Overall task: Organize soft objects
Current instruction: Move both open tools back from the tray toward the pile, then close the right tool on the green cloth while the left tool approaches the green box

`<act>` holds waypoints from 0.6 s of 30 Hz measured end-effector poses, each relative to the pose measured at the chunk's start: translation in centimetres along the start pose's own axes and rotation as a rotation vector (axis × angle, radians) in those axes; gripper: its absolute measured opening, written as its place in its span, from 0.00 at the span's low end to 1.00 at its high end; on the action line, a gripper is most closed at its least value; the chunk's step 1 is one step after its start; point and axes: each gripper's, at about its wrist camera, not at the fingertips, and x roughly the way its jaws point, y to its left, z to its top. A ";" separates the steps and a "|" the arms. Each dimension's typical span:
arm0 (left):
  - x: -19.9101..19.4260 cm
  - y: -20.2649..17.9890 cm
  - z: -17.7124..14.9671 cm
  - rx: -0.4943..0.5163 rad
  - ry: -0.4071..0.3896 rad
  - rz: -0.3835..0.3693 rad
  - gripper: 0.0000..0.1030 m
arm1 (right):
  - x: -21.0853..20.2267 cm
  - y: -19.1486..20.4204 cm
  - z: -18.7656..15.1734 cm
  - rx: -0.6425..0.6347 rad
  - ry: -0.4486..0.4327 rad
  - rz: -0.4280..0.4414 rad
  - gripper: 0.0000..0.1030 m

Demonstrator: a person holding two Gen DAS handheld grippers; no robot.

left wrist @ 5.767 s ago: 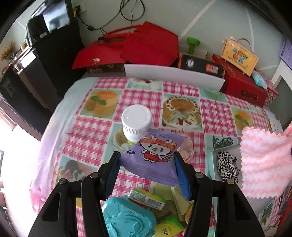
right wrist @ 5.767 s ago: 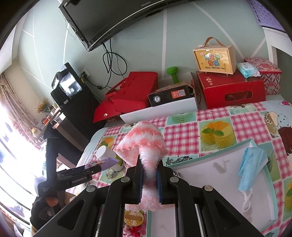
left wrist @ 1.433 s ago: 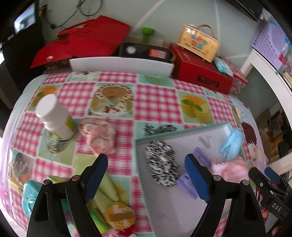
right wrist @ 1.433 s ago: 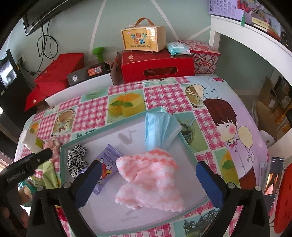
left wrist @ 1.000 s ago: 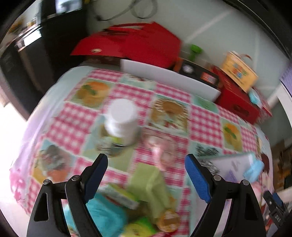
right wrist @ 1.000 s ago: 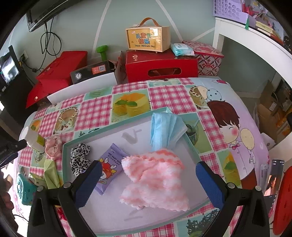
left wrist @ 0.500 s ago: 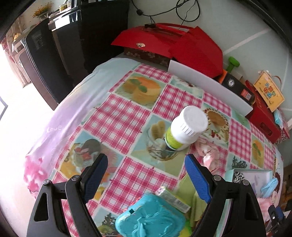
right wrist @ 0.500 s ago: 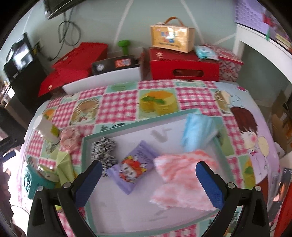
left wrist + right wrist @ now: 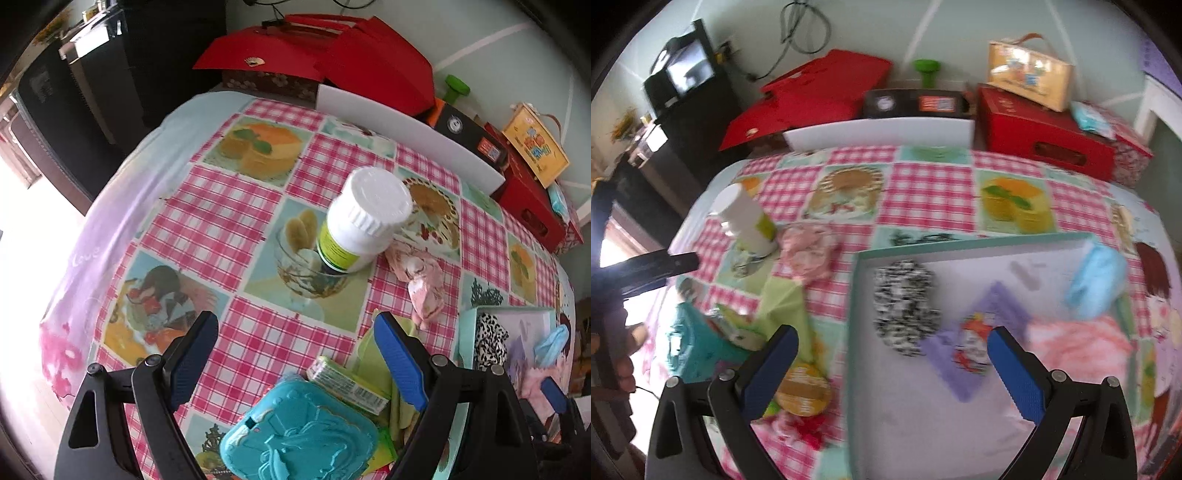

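The teal-rimmed tray (image 9: 854, 295) holds a leopard-print scrunchie (image 9: 905, 306), a purple tissue pack (image 9: 971, 343), a pink striped cloth (image 9: 1078, 347) and a blue face mask (image 9: 1097, 288). A pink crumpled soft item (image 9: 421, 280) lies on the tablecloth beside the white bottle (image 9: 362, 225); it also shows in the right wrist view (image 9: 809, 251). A green cloth (image 9: 783, 302) lies left of the tray. My left gripper (image 9: 295, 358) is open and empty above the teal item (image 9: 299, 439). My right gripper (image 9: 892, 369) is open and empty over the tray's left edge.
A teal plastic case, a green wrapped bar (image 9: 347, 380) and a round yellow tin (image 9: 801, 387) lie near the table's front left. Red boxes (image 9: 1041, 129), a white board (image 9: 879, 133) and a black box stand behind the table. The table's left edge drops off.
Both grippers let go of the tissue pack and the pink cloth, which now lie in the tray. My left gripper swung left over the clutter; the right view shifted left.
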 end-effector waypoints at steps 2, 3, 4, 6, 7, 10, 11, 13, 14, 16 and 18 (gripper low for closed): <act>0.4 -0.4 -0.1 0.018 0.020 -0.003 0.84 | 0.7 0.9 0.2 -0.007 0.010 0.041 1.00; 0.7 -0.6 -0.1 0.027 0.032 -0.002 0.84 | 1.0 1.4 0.2 -0.013 0.015 0.056 1.00; 1.0 -0.9 -0.2 0.037 0.044 -0.005 0.84 | 1.4 2.0 0.3 -0.024 0.023 0.067 1.00; 1.4 -1.3 -0.3 0.054 0.066 -0.013 0.84 | 2.2 2.8 0.4 -0.041 0.037 0.074 1.00; 1.6 -1.5 -0.4 0.062 0.077 -0.015 0.84 | 2.7 3.4 0.4 -0.055 0.048 0.074 1.00; 2.1 -1.7 -0.5 0.071 0.096 -0.015 0.84 | 3.8 4.5 0.3 -0.090 0.072 0.070 1.00; 2.2 -1.6 -0.5 0.068 0.101 -0.015 0.84 | 4.1 4.9 0.3 -0.101 0.079 0.070 1.00; 2.4 -1.4 -0.5 0.056 0.114 -0.019 0.84 | 4.6 5.6 0.2 -0.124 0.087 0.071 1.00; 2.5 -1.3 -0.5 0.053 0.116 -0.019 0.84 | 4.8 5.8 0.1 -0.135 0.090 0.072 1.00; 2.7 -1.2 -0.5 0.052 0.121 -0.015 0.84 | 5.2 6.6 0.0 -0.161 0.094 0.073 0.99; 2.8 -1.2 -0.5 0.053 0.129 -0.013 0.84 | 5.4 6.9 0.1 -0.176 0.098 0.080 0.99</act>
